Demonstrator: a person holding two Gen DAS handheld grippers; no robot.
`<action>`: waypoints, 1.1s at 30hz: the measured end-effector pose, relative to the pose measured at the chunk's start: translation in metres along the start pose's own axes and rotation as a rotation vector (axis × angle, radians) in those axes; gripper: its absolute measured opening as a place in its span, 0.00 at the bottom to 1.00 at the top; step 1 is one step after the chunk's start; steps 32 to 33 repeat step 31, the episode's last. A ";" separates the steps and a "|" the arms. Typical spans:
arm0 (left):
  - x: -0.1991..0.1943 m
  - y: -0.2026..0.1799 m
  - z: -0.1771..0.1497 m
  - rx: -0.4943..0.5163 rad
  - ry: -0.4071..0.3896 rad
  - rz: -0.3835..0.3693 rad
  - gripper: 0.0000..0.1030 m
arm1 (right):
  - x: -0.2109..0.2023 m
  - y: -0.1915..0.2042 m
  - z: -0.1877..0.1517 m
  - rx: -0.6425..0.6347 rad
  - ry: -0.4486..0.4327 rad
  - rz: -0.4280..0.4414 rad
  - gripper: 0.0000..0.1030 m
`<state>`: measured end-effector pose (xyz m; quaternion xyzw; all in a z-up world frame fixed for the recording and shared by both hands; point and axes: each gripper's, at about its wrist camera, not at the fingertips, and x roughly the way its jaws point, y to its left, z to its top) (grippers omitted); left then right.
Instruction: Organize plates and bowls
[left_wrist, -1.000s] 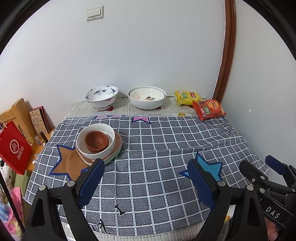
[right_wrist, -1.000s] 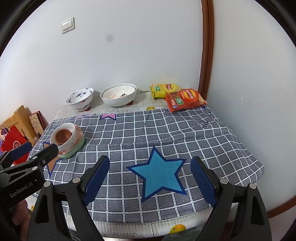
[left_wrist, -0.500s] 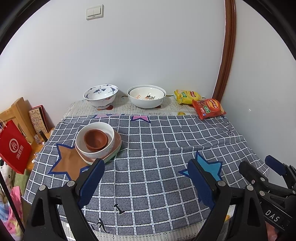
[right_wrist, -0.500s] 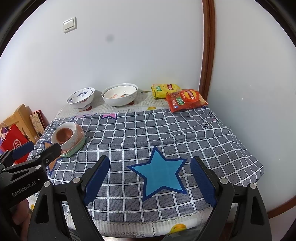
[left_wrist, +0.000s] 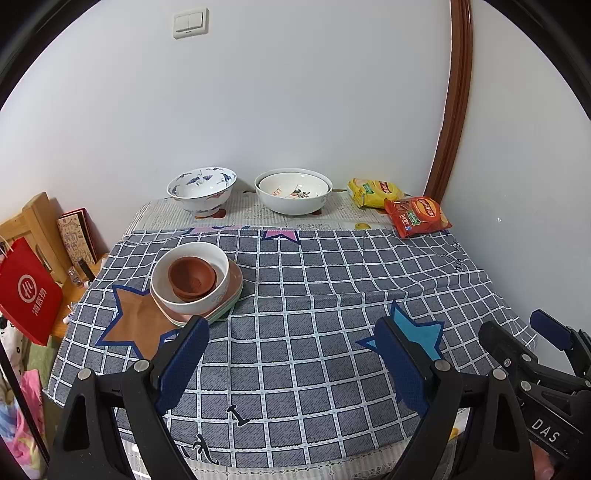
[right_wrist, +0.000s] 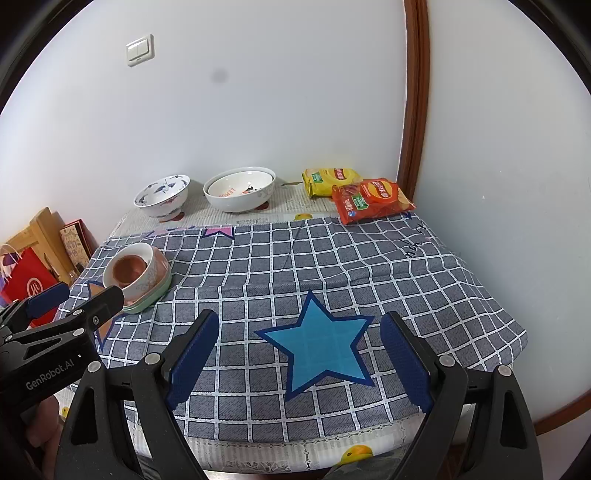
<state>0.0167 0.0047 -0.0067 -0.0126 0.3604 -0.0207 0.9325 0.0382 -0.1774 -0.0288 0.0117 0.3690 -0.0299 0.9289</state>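
Terracotta bowl (left_wrist: 192, 275) inside white bowl (left_wrist: 190, 280) on perhaps 2 plates (left_wrist: 231, 295); both hand-held grippers apart, empty.

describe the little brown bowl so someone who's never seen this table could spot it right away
Start at the grey checked tablecloth and look to its left side, where a stack of dishes sits beside a brown star patch. The small brown bowl is nested inside the white bowl on top of that stack. It is the only plain terracotta-coloured dish; the other bowls are white or patterned.
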 end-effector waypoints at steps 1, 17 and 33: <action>0.000 0.000 0.000 0.001 -0.001 -0.001 0.88 | 0.000 0.000 0.000 0.000 0.000 0.000 0.86; -0.003 0.000 0.001 -0.001 -0.008 0.000 0.88 | -0.007 -0.002 0.001 0.000 -0.015 -0.002 0.86; 0.006 0.004 0.001 -0.006 0.004 0.000 0.88 | 0.000 0.003 0.002 -0.010 -0.003 -0.007 0.86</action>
